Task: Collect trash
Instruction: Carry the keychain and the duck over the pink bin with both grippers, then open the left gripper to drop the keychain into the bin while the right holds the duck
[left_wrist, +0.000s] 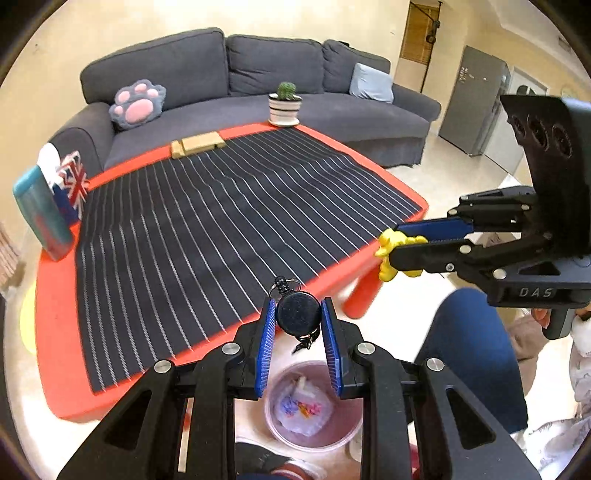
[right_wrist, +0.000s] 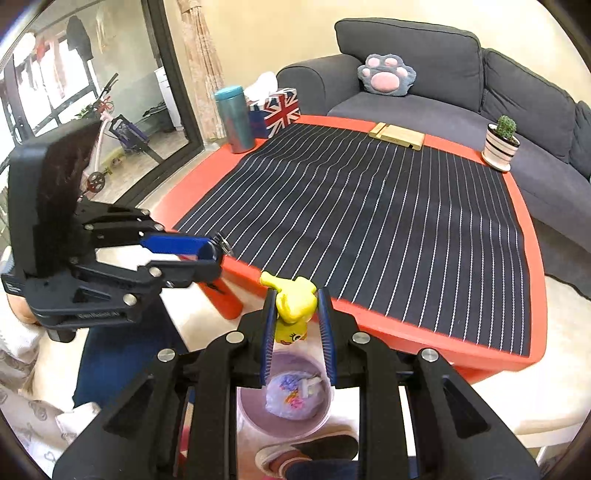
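Observation:
My left gripper (left_wrist: 298, 314) is shut on a round black badge reel (left_wrist: 297, 313) with a key ring and clip, held over the front edge of the red table (left_wrist: 55, 295). My right gripper (right_wrist: 294, 306) is shut on a yellow rubber toy (right_wrist: 293, 304). Each gripper shows in the other's view, the right gripper (left_wrist: 386, 254) with the yellow toy (left_wrist: 391, 245) and the left gripper (right_wrist: 214, 253) with the badge reel (right_wrist: 221, 240). Below both sits a pale purple bin (left_wrist: 284, 424) on the floor, with a crumpled printed wrapper (left_wrist: 301, 406) inside; the bin (right_wrist: 247, 410) also lies beneath the right jaws.
A dark striped cloth (left_wrist: 221, 214) covers the table. At the table's far side stand a potted cactus (left_wrist: 284, 105), a wooden block (left_wrist: 197, 144), a flag tissue box (left_wrist: 72, 184) and a teal bottle (left_wrist: 40, 214). A grey sofa (left_wrist: 258, 66) is behind. A person's legs and slippers (right_wrist: 295, 454) are near the bin.

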